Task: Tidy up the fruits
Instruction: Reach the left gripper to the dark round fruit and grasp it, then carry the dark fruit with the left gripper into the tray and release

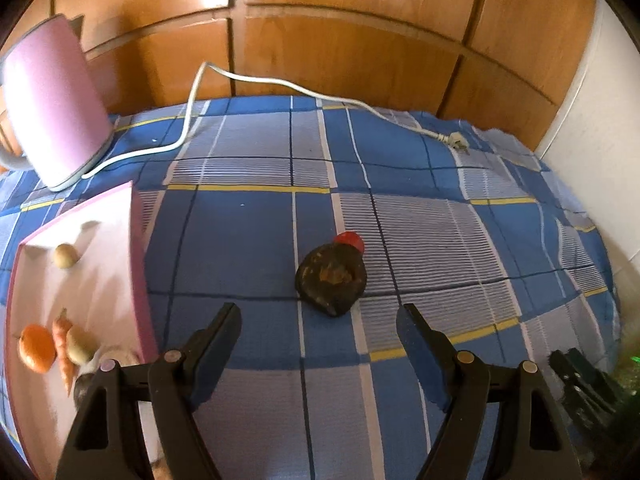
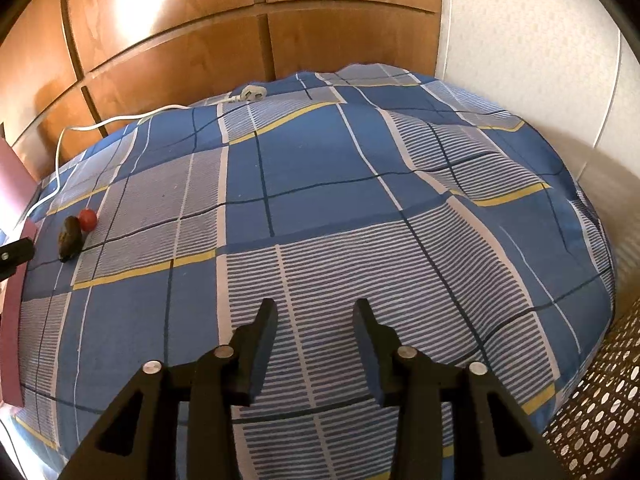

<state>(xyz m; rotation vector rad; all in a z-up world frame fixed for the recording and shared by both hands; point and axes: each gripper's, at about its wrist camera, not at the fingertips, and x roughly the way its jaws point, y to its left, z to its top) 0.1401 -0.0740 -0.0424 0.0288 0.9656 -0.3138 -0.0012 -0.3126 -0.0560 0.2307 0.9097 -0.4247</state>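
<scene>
Two open tongs over a checked bed, fruit split between tray and cloth

Two pieces lie loose on the blue checked bedcover (image 1: 248, 240): a dark, shrivelled avocado-like fruit (image 1: 331, 280) and a small red fruit (image 1: 350, 240) touching its far side. The left tongs (image 1: 319, 330) hover just short of the dark fruit with their jaws spread wide and nothing between them; the fruit sits ahead of the gap, slightly left of its middle.

To the left a pink tray (image 1: 138, 264) rests on the cover. Near its far corner lies a small pale round fruit (image 1: 66, 256), too blurred to name. Closer in, bunched together, are an orange (image 1: 37, 347), a carrot (image 1: 64, 346) lying against it, and a yellowish-green fruit (image 1: 81, 345) on the carrot's other side. Something pale and something dark lie just beyond these, partly hidden behind the tongs.

A pink electric kettle (image 1: 56, 100) stands past the tray, its white cord (image 1: 280, 84) trailing over the cover to a plug (image 1: 458, 145) near the wooden panelled wall (image 1: 360, 40).

The right tongs (image 2: 316, 338) hang over a bare striped patch of the cover, jaws apart and empty, well away from the dark fruit and red fruit, which from there show far off to the left beside the tray's edge
</scene>
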